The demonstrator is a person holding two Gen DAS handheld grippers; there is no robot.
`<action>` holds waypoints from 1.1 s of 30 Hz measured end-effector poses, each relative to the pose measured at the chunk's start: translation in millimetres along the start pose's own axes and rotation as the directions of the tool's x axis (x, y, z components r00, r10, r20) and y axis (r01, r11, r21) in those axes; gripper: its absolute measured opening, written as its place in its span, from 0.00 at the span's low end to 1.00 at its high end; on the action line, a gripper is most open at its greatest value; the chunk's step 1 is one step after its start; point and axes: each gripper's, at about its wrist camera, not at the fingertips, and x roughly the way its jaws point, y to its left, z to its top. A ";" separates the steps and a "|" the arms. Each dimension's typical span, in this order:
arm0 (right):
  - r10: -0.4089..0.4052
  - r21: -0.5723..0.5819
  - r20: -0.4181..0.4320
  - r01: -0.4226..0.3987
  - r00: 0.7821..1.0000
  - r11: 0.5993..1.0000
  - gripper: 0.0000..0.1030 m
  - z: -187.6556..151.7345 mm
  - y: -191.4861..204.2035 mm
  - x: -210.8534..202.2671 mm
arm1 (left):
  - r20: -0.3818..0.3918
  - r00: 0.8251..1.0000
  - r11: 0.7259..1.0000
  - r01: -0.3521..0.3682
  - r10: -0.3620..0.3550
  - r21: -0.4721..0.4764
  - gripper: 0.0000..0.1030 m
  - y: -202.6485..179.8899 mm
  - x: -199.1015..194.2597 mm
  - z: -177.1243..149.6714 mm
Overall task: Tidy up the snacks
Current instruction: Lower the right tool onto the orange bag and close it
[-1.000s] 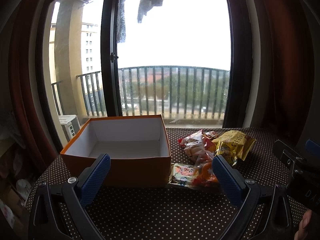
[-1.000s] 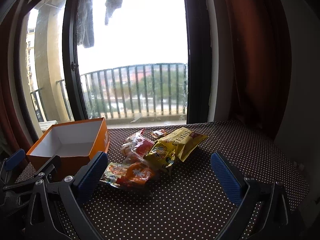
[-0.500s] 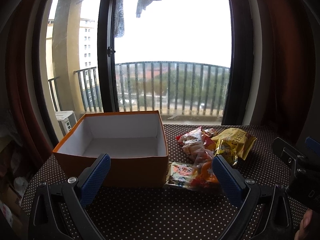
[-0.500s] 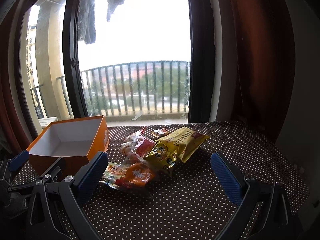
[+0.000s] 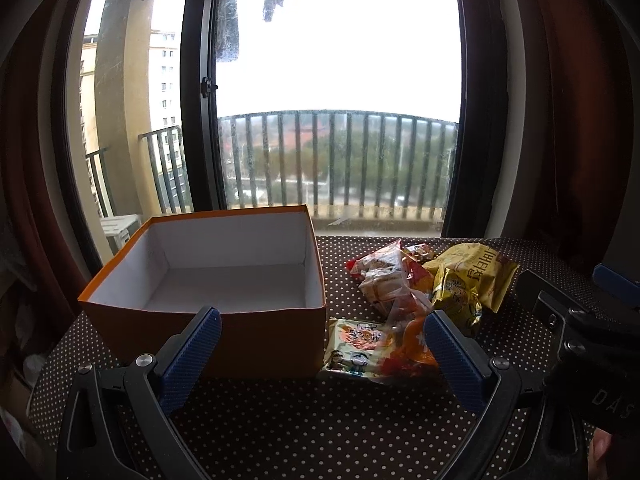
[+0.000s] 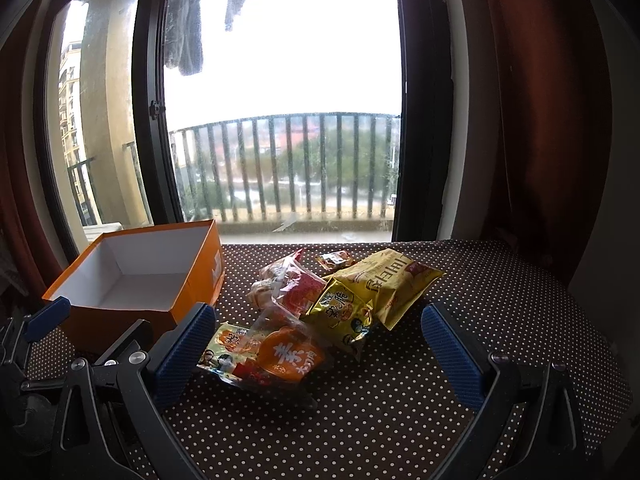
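In your left wrist view, your left gripper (image 5: 320, 354) was spread wide and held nothing, hovering above the dotted tablecloth (image 5: 304, 424) just in front of the orange box (image 5: 208, 332). The box sat open with a bare white inside. Just right of the box lay the snack pile: a flat cartoon-printed packet (image 5: 354, 346) touching the box's front right corner, an orange packet (image 5: 412, 344) beside it, a clear bag of red-and-white snacks (image 5: 384, 276) behind, and a yellow bag (image 5: 476, 276) furthest right of the box. In your right wrist view, your right gripper (image 6: 316, 354) was also wide apart and empty, low over the cloth, with the same pile between its fingers, right of the box (image 6: 132, 276). A small dark-red wrapper (image 6: 334, 259) lay behind the pile.
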 end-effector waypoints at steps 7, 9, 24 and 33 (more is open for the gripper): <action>0.020 -0.013 -0.068 -0.021 0.997 1.000 1.00 -15.0 4.2 40.6 | -0.086 0.996 1.000 0.017 -0.017 -0.007 0.98 -8.8 38.8 -16.6; 0.033 -0.011 -0.084 -0.034 0.996 0.999 1.00 -19.5 4.8 50.8 | -0.102 0.995 1.000 0.012 -0.013 -0.004 0.98 -12.5 49.1 -21.6; 0.079 0.036 -0.240 -0.072 0.967 0.997 1.00 -52.8 10.6 125.7 | -0.214 0.976 0.999 -0.041 0.039 -0.004 0.90 -14.0 107.6 -53.2; 0.133 0.061 -0.310 -0.120 0.941 0.991 0.92 -62.4 19.6 155.3 | -0.251 0.968 1.000 0.002 0.000 0.005 0.91 -18.1 122.5 -62.3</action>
